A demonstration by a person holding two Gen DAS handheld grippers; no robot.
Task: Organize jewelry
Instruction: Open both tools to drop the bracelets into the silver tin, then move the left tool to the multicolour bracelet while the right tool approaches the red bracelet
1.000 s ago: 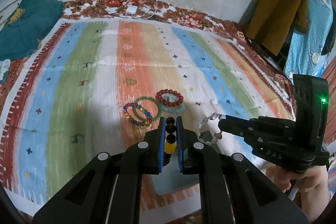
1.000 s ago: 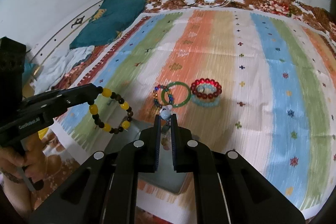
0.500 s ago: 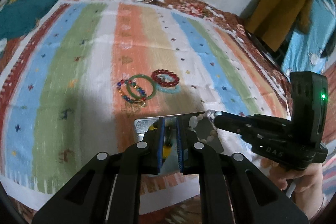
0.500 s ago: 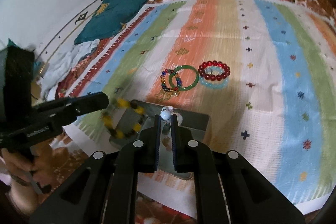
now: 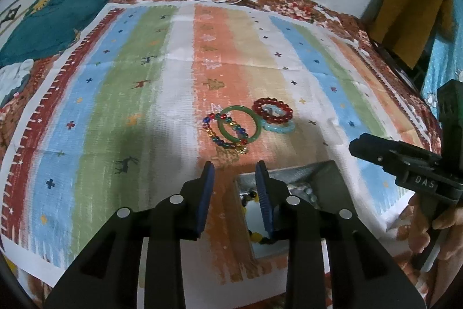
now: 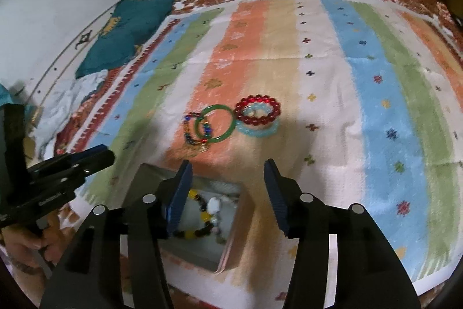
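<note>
Left wrist view: left gripper (image 5: 234, 178) over near edge of striped cloth (image 5: 121, 94), jaws parted a little and opening, nothing between them. Right gripper (image 6: 227, 178) likewise opening, jaws at medium spread, empty, poised above metal box (image 6: 231, 239).

Box contents, two pieces: one yellow-and-dark bead bracelet (image 6: 199, 219), one pale bead bracelet (image 6: 215, 207), both lying loose on box floor.

Cloth contents, four pieces, just beyond box: one green bangle (image 6: 214, 122), overlapping one multicoloured bead bracelet (image 6: 189, 132); one red bead bracelet (image 6: 257, 109), resting on one light blue bangle (image 6: 257, 129).

Risks, judged: overlapping pairs likely to snag, so lifting one piece may drag its partner across cloth or drop it short of box. Smooth bangle apt to slip from flat pads if pinched off-centre. Beads in box lie partly behind gripper fingers, so a low pass may hook them out again. Box light, possibly shoved by a stray finger.
</note>
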